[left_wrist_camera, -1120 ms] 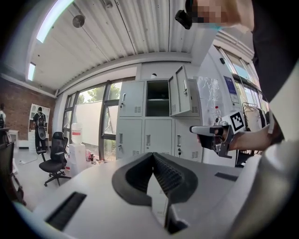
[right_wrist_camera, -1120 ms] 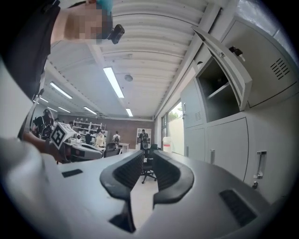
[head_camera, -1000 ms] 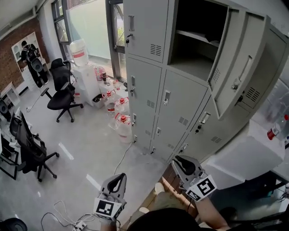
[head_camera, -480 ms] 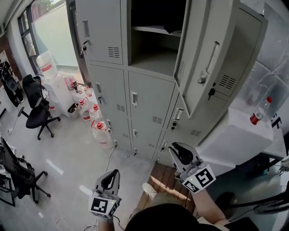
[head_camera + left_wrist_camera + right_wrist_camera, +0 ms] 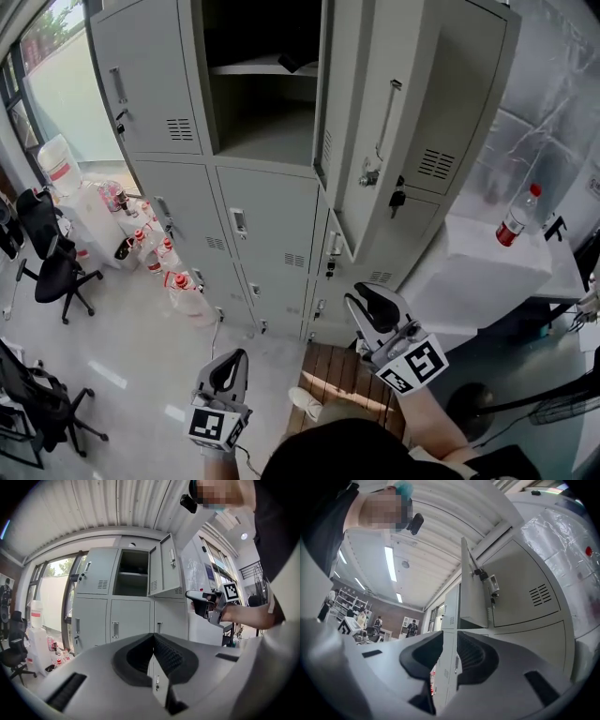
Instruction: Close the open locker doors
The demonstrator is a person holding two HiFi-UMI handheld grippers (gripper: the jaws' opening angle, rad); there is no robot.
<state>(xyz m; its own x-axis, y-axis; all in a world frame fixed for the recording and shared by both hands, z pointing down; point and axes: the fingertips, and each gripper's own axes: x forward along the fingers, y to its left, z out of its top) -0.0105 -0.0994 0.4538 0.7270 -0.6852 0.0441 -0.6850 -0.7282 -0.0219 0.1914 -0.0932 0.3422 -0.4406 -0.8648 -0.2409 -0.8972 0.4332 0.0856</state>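
A grey locker bank [image 5: 272, 225] fills the head view. Its top middle compartment [image 5: 262, 84] is open and dark inside, with its door [image 5: 326, 112] swung out to the right. Beside it, the top right door [image 5: 441, 103], which has a handle, a vent and a key in its lock, also angles out from the bank. My left gripper [image 5: 236, 354] hangs low over the floor, shut and empty [image 5: 153, 637]. My right gripper [image 5: 354, 295] is held below the open doors, apart from them. Its pads are nearly together with nothing between them [image 5: 450, 637].
Water jugs [image 5: 183, 286] and a dispenser [image 5: 61, 164] stand left of the lockers, and an office chair [image 5: 52, 267] stands further left. To the right, a red-capped bottle [image 5: 514, 220] stands on a white box [image 5: 487, 267]. A wooden mat [image 5: 342, 375] lies at my feet.
The head view has swung right and drawn nearer, so the lockers now sit further left and larger. Both grippers have stayed low, and the doors have not moved.
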